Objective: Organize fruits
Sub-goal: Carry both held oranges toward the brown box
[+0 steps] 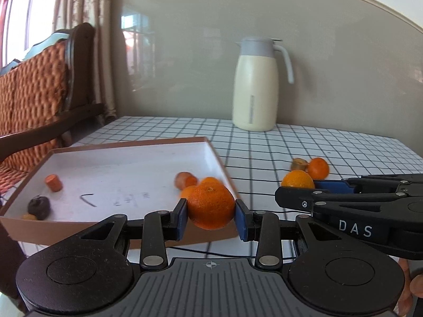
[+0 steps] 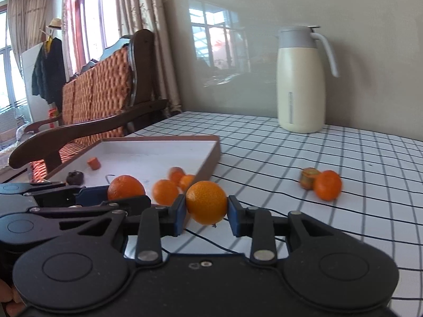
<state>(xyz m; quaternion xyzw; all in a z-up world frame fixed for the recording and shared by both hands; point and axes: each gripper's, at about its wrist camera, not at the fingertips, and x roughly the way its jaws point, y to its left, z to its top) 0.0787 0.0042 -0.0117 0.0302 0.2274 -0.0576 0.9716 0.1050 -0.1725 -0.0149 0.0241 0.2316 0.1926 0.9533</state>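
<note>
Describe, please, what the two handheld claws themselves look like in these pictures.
Both are matte black plastic. The left claw and right claw each have blue pads on the fingers, paired linkage bars with silver rivets, two round discs, and a ribbed base. White "DAS" lettering marks the right claw's side.

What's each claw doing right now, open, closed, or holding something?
Left claw: closed on a mandarin.
Right claw: closed on an orange.

Checked cloth tablecloth (image 1: 304, 142), cardboard tray (image 1: 127, 155)
</note>
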